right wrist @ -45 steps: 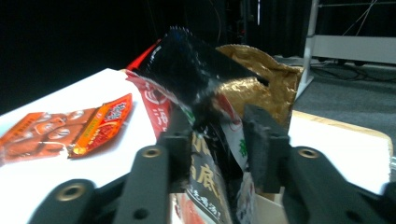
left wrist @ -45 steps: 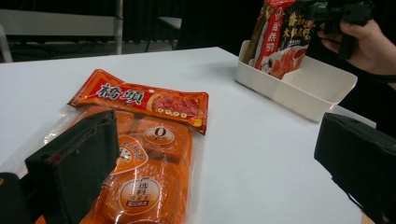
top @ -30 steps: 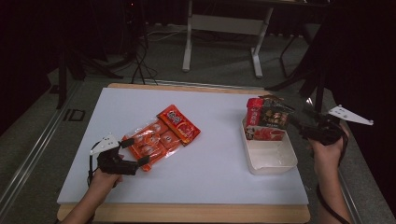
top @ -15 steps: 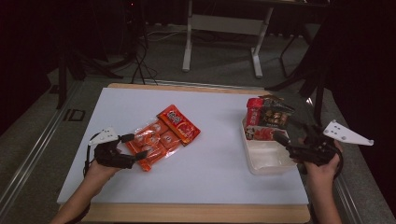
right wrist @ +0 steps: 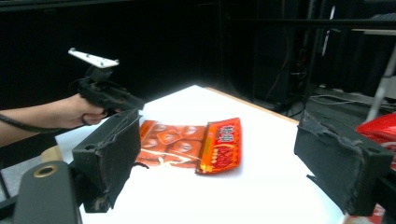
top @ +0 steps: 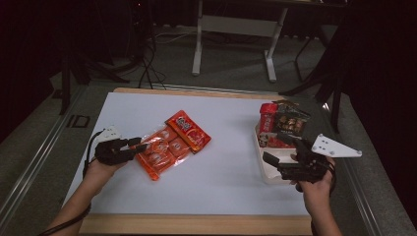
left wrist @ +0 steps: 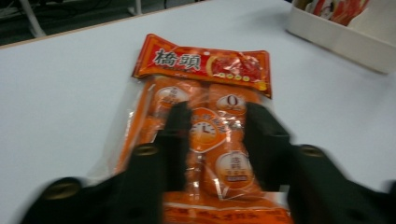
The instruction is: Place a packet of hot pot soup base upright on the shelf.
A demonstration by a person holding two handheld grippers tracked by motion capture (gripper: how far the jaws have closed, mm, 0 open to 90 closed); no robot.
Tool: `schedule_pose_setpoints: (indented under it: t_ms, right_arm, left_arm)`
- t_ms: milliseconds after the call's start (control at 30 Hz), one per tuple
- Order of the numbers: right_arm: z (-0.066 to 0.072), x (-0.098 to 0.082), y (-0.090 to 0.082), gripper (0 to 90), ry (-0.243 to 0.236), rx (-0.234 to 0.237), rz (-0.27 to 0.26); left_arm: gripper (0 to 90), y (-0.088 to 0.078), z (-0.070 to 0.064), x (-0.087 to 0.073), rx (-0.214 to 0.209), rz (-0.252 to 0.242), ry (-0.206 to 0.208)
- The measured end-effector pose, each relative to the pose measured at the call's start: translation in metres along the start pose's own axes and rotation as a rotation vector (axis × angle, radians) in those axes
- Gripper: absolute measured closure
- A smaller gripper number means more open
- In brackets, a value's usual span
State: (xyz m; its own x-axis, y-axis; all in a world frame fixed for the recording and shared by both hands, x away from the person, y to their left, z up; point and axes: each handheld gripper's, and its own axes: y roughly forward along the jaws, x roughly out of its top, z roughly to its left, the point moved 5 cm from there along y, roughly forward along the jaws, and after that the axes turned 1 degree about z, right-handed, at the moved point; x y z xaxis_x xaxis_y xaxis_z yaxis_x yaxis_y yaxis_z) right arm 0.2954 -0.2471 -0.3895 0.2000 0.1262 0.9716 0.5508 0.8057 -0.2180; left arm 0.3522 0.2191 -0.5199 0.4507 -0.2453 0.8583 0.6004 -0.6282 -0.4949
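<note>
1. Progress: the white bin (top: 275, 169) at the right of the high view already holds several snack packets (top: 282, 125) standing in its far end, with its near end bare; one orange snack pack (top: 169, 142) lies flat on the white table (top: 221, 172), left of centre, so I judge the packing partly done with this pack left to move.

2. Left gripper (top: 139, 145): at the left of the high view, with its tips at the pack's near end; in the left gripper view (left wrist: 212, 140) the two black jaws stand spread to either side of the pack's middle, above its film and not closed on it; lifting and carrying it across to the bin remain.

3. Right gripper (top: 280, 152): in the lower right of the high view, over the bin's near end; in its own view the jaws (right wrist: 233, 172) are wide apart with nothing between them.

4. Materials: the pack (left wrist: 201, 130) is a glossy, crinkled clear film bag with a red printed header and small orange sachets inside; it looks soft and slippery, so it may sag when pinched.

5. Shapes: the bin is a plain, rigid, rectangular tray with low walls; the table is matte, flat and white with a wooden edge; the jaw pads (right wrist: 112, 154) look like rough black foam.
</note>
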Motion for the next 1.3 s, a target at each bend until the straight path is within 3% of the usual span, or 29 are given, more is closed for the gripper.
schedule_pose_setpoints:
  t_ms: [167,300,633,767,1000,1067,1233,1300]
  right_arm:
    - [0.003,-0.006,0.008,14.6,0.007,0.023,0.024]
    - [0.006,-0.009,0.011,14.6,0.011,0.037,0.033]
    - [0.008,-0.016,0.016,14.7,0.01,0.052,0.044]
    - [0.01,-0.022,0.021,15.4,0.003,0.059,0.064]
    - [0.01,-0.025,0.022,15.4,0.017,0.069,0.07]
    - [0.011,-0.026,0.023,15.4,0.021,0.072,0.074]
    - [0.011,-0.027,0.024,15.4,0.022,0.075,0.077]
    - [0.012,-0.027,0.024,15.4,0.02,0.076,0.08]
  left_arm:
    - [83.5,0.008,0.013,-0.002,0.022,0.03,-0.008]
    - [89.3,0.017,0.017,-0.002,0.044,0.064,0.006]
    - [89.7,0.037,0.026,-0.003,0.079,0.127,0.003]
    - [89.8,0.048,0.039,-0.004,0.118,0.165,-0.014]
    - [89.8,0.057,0.044,-0.009,0.126,0.199,-0.013]
    - [89.8,0.059,0.045,-0.013,0.142,0.228,0.001]
    - [89.8,0.059,0.051,-0.017,0.169,0.224,-0.009]
    - [89.7,0.059,0.053,-0.021,0.189,0.247,-0.009]
